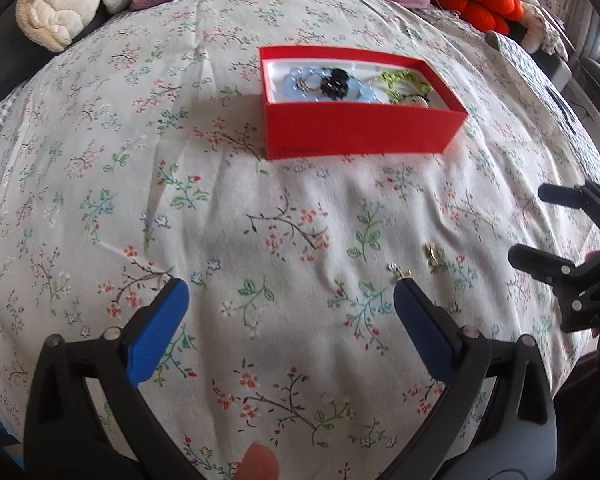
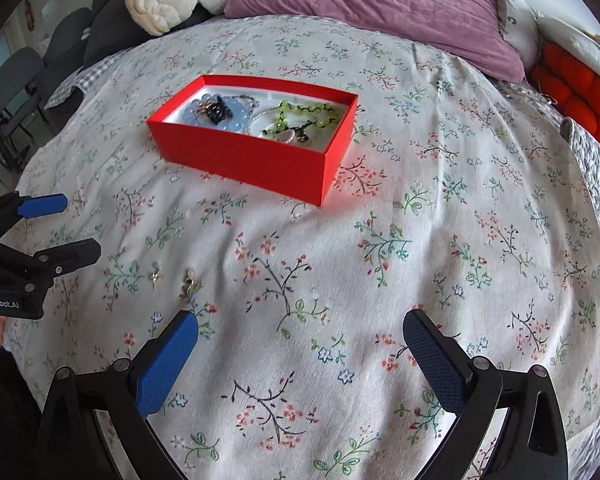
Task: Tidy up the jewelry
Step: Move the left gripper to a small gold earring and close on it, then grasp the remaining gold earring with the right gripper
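Both my grippers, left gripper (image 1: pixel 290 294) and right gripper (image 2: pixel 300 326), hover spread wide and empty over the floral bedspread (image 1: pixel 260 200). Two small earrings (image 1: pixel 434 254) lie loose just ahead of the left one (presumably the last pieces). Red box (image 2: pixel 260 160) sits beyond, long axis running across, already holding beads and chains.
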Tool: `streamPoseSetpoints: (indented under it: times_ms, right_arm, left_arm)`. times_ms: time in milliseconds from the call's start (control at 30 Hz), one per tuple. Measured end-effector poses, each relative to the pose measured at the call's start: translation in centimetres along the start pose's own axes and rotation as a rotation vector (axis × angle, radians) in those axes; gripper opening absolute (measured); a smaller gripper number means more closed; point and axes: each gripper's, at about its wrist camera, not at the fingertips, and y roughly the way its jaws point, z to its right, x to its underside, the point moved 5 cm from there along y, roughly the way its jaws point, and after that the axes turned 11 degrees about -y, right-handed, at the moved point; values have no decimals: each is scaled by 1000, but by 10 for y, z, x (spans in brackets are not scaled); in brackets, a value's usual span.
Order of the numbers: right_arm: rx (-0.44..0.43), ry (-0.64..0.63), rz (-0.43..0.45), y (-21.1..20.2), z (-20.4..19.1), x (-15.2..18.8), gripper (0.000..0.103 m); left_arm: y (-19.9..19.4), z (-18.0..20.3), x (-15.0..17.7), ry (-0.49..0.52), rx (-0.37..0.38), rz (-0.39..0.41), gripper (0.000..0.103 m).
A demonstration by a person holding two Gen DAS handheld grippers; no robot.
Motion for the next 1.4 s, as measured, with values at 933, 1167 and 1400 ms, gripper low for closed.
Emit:
streamPoseSetpoints:
  times_ms: [933,1167,1400]
  right_arm:
    - [-38,-55,-64,22,-12,6,103]
    - [-45,-54,-60,24,-14,5,103]
    - [-110,-124,14,22,-33,-4,103]
  left_arm:
    - [34,63,22,242,172,-11,44]
    - [34,71,25,271,200,-21,13]
    - [30,63,24,246,199,-29,6]
